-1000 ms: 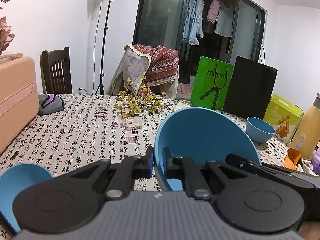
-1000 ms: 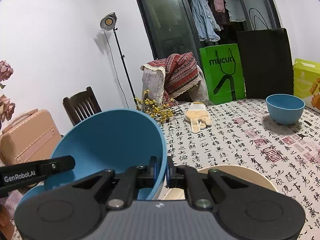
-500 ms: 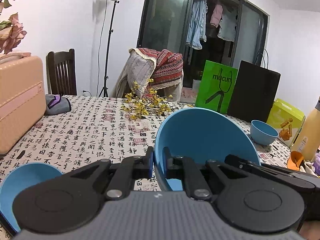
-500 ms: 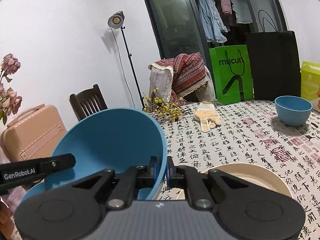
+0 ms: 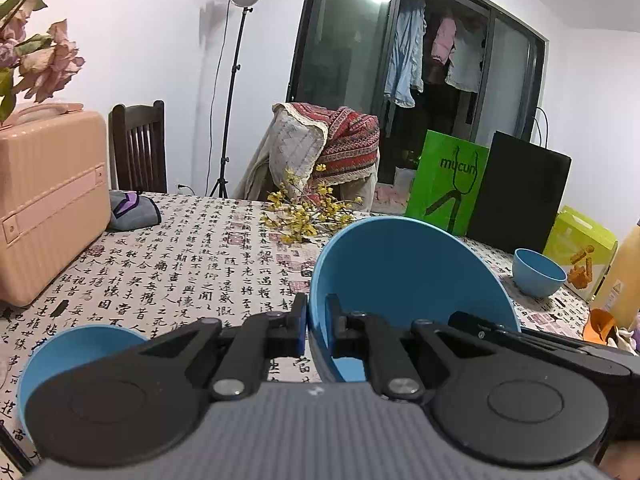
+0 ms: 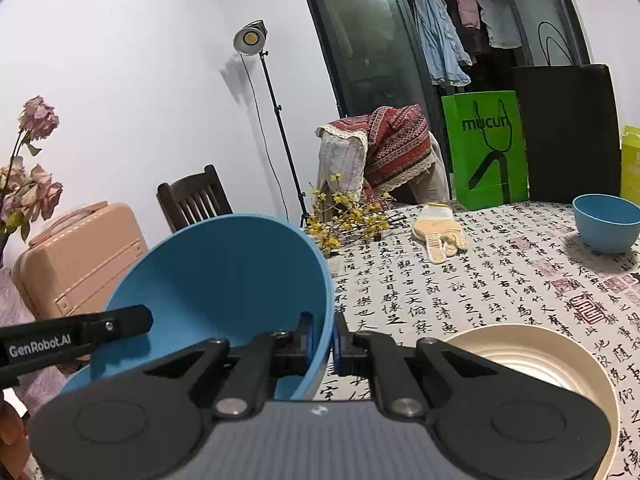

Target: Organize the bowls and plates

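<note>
Blue bowl (image 5: 412, 276): left gripper (image 5: 316, 330) and right gripper (image 6: 323, 338) each clamped on opposite rims. Likely light, rigid, smooth; thin rim may slip.

There are three blue bowls: a big blue bowl (image 5: 404, 276), a low blue bowl (image 5: 76, 350) to its left, and a small blue bowl (image 5: 538, 272) far off to its right. There is one cream plate (image 6: 532, 364), just right of the big blue bowl. Behind the big blue bowl are one glove (image 6: 440, 232), one bunch of yellow flowers (image 5: 308, 212), one green bag (image 5: 448, 188), one black bag (image 5: 518, 192) and one pink suitcase (image 5: 48, 196).
</note>
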Demonstrator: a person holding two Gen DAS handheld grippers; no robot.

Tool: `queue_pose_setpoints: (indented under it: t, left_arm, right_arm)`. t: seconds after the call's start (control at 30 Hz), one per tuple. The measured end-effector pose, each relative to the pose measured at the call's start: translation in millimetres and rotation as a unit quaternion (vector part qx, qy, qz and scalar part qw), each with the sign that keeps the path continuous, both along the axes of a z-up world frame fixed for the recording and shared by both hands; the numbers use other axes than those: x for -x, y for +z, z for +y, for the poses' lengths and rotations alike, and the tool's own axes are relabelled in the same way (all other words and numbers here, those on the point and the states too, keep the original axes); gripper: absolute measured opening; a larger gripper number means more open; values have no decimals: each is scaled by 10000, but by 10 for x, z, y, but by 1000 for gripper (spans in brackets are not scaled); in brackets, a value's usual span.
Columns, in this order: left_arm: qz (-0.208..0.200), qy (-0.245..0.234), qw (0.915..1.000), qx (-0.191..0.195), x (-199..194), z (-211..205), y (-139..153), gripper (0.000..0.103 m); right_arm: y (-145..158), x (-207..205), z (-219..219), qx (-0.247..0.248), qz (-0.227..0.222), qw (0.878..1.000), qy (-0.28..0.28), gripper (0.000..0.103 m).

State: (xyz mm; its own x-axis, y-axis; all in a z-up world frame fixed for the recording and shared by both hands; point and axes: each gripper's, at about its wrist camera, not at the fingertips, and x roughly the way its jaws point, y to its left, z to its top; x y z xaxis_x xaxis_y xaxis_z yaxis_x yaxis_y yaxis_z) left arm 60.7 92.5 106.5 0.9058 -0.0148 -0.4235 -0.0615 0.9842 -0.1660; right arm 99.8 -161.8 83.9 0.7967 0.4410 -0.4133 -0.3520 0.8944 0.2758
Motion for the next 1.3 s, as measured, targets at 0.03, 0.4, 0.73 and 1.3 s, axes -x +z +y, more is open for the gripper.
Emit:
queue_pose_setpoints:
  t: [0.03,0.4,0.73,1.3]
  left_arm:
    - [-12,8,10000,-2,10,14,-4,9]
    - [-85,138,9999,44,78,224,-15,9]
    - [-115,230,9996,110,146,422,-17,10]
    - [-126,346,9992,169,215,727,-7,9]
  right_arm:
    - [2,0,16,-8,4,10000,20,9]
    - [4,25,213,-33,4,9998,176,9]
    - [7,41,425,-5,-5,9996,294,9]
    - [41,84,756,55,-5,9991,420,9]
